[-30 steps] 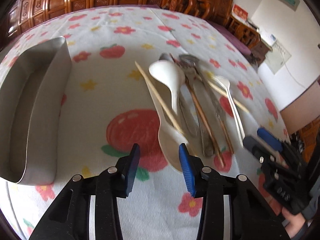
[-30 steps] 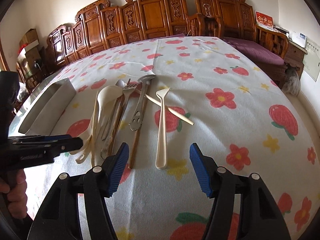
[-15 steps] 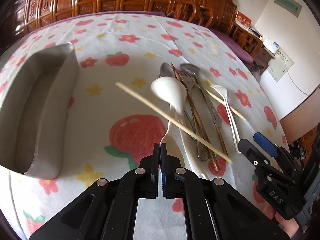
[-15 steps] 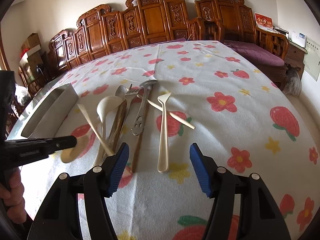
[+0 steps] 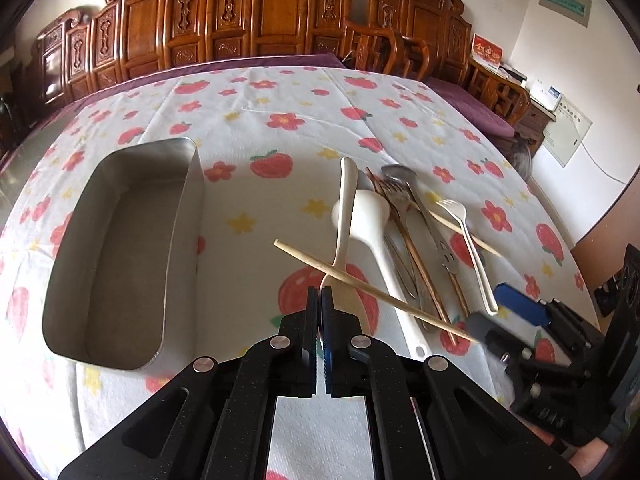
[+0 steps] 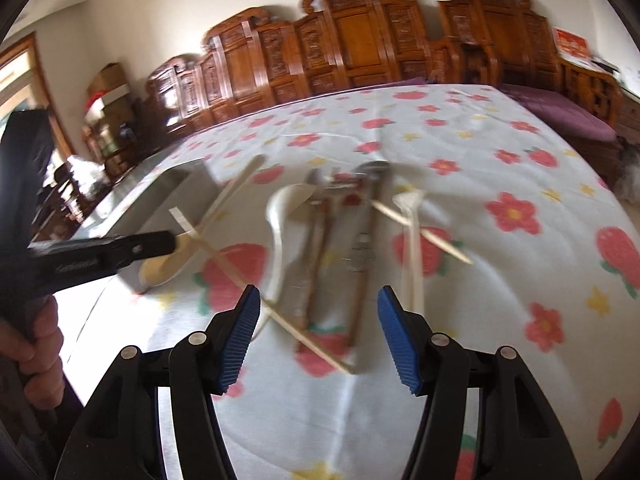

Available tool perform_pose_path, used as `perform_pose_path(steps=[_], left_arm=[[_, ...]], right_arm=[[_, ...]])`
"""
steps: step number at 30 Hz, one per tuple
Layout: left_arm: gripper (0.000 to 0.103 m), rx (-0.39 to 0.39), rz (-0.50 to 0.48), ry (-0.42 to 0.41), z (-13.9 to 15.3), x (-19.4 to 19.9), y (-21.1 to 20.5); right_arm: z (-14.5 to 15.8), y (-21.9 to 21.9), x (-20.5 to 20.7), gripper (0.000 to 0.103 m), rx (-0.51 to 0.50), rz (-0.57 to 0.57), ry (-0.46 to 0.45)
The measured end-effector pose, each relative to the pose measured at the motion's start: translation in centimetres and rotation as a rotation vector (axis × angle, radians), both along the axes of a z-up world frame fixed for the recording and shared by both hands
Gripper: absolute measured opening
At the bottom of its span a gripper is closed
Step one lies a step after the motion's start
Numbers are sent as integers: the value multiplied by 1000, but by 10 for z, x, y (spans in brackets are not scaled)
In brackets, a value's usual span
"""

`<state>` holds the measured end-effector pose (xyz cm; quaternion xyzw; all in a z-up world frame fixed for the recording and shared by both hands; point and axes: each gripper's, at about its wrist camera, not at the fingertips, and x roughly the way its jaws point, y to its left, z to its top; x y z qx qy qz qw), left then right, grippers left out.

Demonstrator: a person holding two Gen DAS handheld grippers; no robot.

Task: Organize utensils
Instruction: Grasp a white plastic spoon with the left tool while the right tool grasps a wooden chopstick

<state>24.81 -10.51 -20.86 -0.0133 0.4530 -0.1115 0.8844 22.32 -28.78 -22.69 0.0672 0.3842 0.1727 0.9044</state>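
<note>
A second ago the left gripper (image 5: 320, 300) stood open over the cream spoon (image 5: 346, 236); now its jaws are clamped on the spoon's bowel end, and the spoon is lifted off the cloth with its handle pointing away. A pale chopstick (image 5: 372, 290) has come up with it and lies tilted across the spoon's neck. The right gripper (image 6: 316, 328) hangs empty above the near ends of the remaining utensils, its jaws fairly wide and closing with nothing between them. The metal tray (image 5: 120, 248) sits to the left of the pile, well apart from it, with bare floral tablecloth (image 5: 256, 200) between. The white ladle (image 5: 370, 216), the metal fork (image 5: 400, 200) and the white fork (image 5: 464, 236) lie on the cloth.
</note>
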Motion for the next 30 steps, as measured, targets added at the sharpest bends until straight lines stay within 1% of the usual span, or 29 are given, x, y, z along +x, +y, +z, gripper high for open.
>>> perform_pose_path(steps=[2, 5, 8, 9, 10, 11, 12, 14, 15, 21, 25, 30], left_arm=[[1, 4, 5, -10, 3, 2, 1], [1, -5, 14, -30, 12, 4, 6], [1, 1, 9, -35, 16, 7, 6], [1, 1, 8, -37, 16, 8, 6], [1, 0, 7, -38, 17, 8, 6], [1, -1, 6, -40, 18, 7, 5], [1, -1, 6, -42, 19, 7, 5], [1, -2, 3, -49, 21, 6, 5], [1, 1, 2, -53, 21, 5, 5], [1, 18, 9, -76, 28, -2, 13], [1, 35, 19, -108, 40, -13, 27], [1, 46, 37, -132, 55, -22, 47]], right_arm=[[1, 12, 0, 60, -26, 36, -10], [0, 23, 2, 57, -36, 78, -10], [-3, 34, 9, 48, -57, 122, 8], [-6, 39, 12, 42, -80, 136, 18], [-9, 41, 13, 33, -91, 142, 27], [-13, 42, 15, 29, -100, 149, 41], [-15, 42, 16, 20, -108, 148, 47], [-15, 41, 14, 15, -101, 145, 45], [-14, 40, 13, 7, -101, 144, 40], [-5, 34, 11, 6, -76, 140, 28], [8, 31, 8, 6, -46, 126, 21], [24, 32, 7, 6, -40, 91, 25]])
